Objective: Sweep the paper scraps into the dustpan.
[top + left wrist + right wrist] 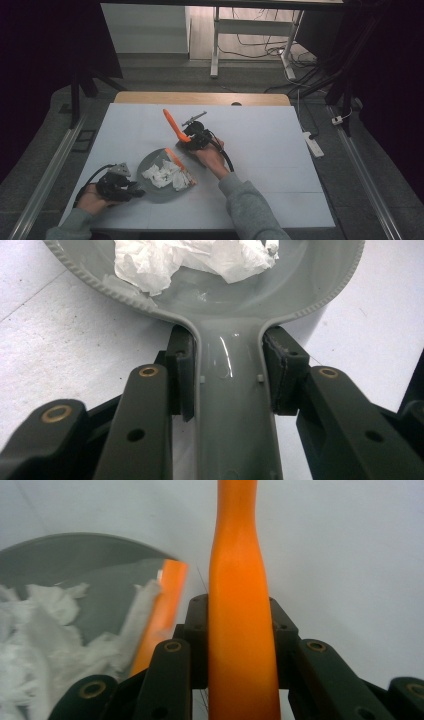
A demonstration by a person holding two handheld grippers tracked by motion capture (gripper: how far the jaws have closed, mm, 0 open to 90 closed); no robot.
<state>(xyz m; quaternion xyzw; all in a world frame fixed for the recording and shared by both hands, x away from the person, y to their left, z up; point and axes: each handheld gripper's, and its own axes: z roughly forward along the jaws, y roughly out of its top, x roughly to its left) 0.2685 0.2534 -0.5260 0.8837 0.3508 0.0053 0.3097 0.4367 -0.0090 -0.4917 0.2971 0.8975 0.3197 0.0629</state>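
- Nearest the high camera, the left gripper (120, 187) sits at the near left of the white table (280, 165), its jaws closed on the grey handle (235, 405) of the dustpan (150, 192); in the left gripper view both pads press the handle's sides just below where it widens into the pan.
- That hold looks meant to keep the pan flat and steady on the table while the other hand sweeps into it.
- Inside the pan lies a heap of crumpled white paper scraps (162, 175), gathered toward the middle and the right rim.
- Along the pan's right edge rests the orange brush head (180, 167), touching the paper; its bristle side is too blurred in the right gripper view to read.
- From there the orange brush handle (240, 630) rises up and away toward the far side of the table.
- The right gripper (196, 140) is clamped around this handle partway along, jaws pressing both sides, with the person's right hand (212, 157) behind it.
- Judging from the angle, the brush is tilted so its head drags scraps into the pan.
- Just beyond the right gripper, a small grey metal tool (194, 118) lies on the table, apart from the pan.
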